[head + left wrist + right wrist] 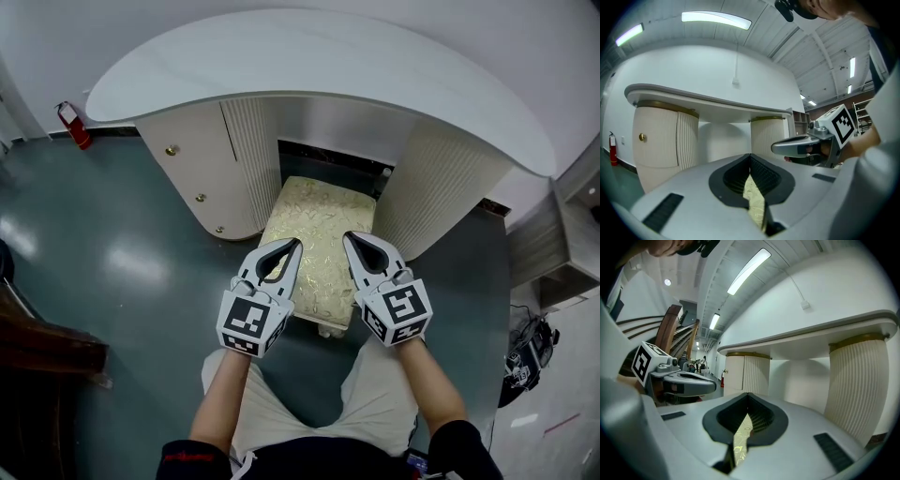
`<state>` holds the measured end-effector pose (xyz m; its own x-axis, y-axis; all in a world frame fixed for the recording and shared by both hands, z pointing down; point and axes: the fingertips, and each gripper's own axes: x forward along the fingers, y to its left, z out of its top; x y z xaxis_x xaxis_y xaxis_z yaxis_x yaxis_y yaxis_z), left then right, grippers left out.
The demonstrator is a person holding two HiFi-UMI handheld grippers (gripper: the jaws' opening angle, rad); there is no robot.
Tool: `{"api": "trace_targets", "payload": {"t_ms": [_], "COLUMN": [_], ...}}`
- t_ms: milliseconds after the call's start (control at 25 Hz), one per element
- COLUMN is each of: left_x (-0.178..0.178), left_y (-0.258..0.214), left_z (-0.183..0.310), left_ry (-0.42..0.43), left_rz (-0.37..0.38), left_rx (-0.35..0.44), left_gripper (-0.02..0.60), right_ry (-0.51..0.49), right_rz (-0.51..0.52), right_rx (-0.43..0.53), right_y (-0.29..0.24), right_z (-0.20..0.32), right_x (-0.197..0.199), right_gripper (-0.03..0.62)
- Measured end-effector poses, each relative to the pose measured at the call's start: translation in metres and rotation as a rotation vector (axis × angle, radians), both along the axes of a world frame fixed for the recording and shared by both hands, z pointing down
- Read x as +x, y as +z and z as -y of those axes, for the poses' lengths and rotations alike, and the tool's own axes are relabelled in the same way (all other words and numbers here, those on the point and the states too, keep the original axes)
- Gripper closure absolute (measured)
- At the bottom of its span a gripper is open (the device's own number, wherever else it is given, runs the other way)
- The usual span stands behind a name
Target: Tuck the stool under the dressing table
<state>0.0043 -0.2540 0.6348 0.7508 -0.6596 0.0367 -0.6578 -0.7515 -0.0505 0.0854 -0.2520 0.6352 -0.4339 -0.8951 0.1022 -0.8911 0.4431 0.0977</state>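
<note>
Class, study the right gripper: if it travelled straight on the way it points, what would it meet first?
Probably the back panel under the table: the right gripper, shut, aims about level over the stool into that gap. Depth is unclear.

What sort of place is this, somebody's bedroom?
Probably a hall or workshop staged with furniture, not a home: a dressing table and stool on a glossy grey floor, long ceiling strip lights, a fire extinguisher by the wall.
</note>
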Motion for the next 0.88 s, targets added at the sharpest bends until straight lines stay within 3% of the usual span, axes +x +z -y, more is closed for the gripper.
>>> {"api": "trace_targets", "payload": {"t_ms": [400,640,880], "left_x": [-0.018,-0.023,-0.023], "left_y": [0.022,0.048,0.070], "left_z": [-0.023,-0.027,-0.039], "left_ry": [0.056,0.042,0.109], "left_rz": [0.136,0.337,0.441], "left_rx": [0.029,0.092,0.105], "left_gripper": [0.565,0.565,0.565], "right_ry": [-0.003,-0.026,-0.051], "right_rz": [-0.114,-0.213,-0.276], "right_rx": [-0.087,-0.150,-0.228], "right_y": [0.024,0.046,0.072], "right_z": [-0.022,-0.033,-0.048], "right_x": [-0.015,-0.022,-0.031], "right_gripper": [0.582,0.582,0.582]}}
